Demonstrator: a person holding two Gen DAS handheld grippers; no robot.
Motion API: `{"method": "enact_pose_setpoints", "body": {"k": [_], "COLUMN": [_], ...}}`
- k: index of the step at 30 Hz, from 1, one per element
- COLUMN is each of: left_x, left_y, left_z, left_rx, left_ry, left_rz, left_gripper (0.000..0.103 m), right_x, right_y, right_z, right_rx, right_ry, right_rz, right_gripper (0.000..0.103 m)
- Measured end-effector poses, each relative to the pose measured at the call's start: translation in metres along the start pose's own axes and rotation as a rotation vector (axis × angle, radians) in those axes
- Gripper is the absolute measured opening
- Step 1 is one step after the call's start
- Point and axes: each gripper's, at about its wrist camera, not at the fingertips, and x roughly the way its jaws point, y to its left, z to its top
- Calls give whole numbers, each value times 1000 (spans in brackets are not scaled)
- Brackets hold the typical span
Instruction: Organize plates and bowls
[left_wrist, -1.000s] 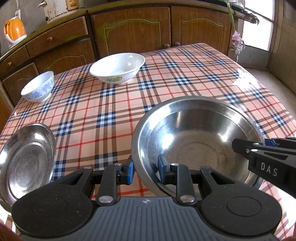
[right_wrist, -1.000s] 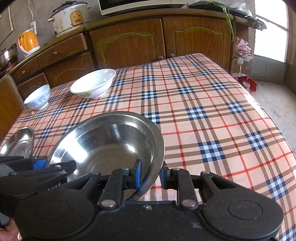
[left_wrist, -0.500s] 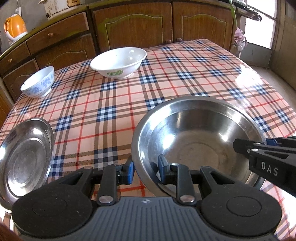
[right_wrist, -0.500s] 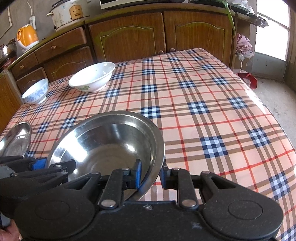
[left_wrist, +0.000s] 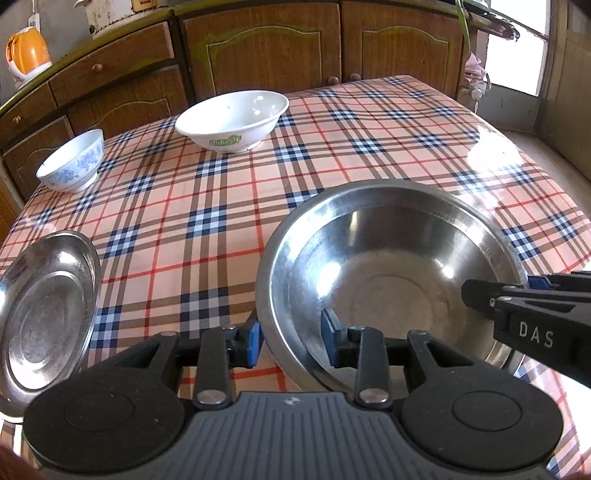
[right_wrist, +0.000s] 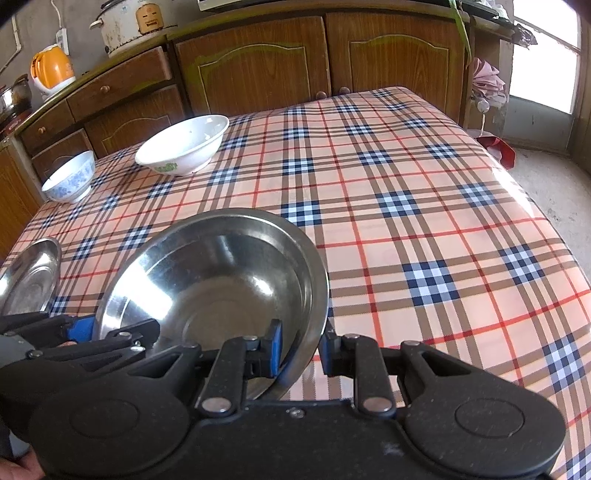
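Nearest me, my left hand-held gripper (left_wrist: 291, 341) straddles the near-left rim of the steel bowl (left_wrist: 388, 280). Its jaws have just been opening: the gap is visibly wider than half a second ago, and the blue pads (left_wrist: 253, 341) now stand off the rim on both sides — no pinch. My right hand-held gripper (right_wrist: 299, 345) sits across the bowl's near-right rim, one pad inside, one outside, barely wider than before; the outer pad shows a sliver of gap, so I cannot tell whether it bites. The bowl itself sits in the same spot on the table (right_wrist: 424, 221), near edge, upright.

Left of it, at the table's near-left corner, the steel plate (left_wrist: 44, 314) — unchanged, well apart from the bowl.

Farther back, the large white bowl (left_wrist: 232, 120) with green lettering, and at the far-left corner the small blue-patterned bowl (left_wrist: 72, 162); both where they were. Behind the table, wooden cabinets (right_wrist: 258, 62) and an orange kettle (right_wrist: 51, 68).
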Motion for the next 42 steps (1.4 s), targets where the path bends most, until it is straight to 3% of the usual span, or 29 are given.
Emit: {"method": "enact_pose_setpoints", "body": {"k": [5,8,10,16,25,42], "left_x": [-1,-3,-5,-14,-34,-86], "left_y": [2,4,6,11,24,47], "left_z": [1,1,2,5,11,33], "left_rx": [-9,-16,-24,-41,-81,-146], "left_ry": [-6,-11,-17,-37,-59,-138], "left_rz": [-7,-9,-13,-20,-23,-14], "left_gripper": [36,47,49,62,71,82], "right_x": [-1,-4,-6,-22,-50,-100], "right_y": [-1,-1,-2,-9,-15,27], "right_z": [0,1,1,3,10,38], "right_rx": [4,1,-1,23,44,-13], "right_ry": [-8,-21,-36,-99,-172,-242], "right_rz": [-2,-12,-27,-40,-25,85], "right_gripper": [33,46,60,68,69,69]}}
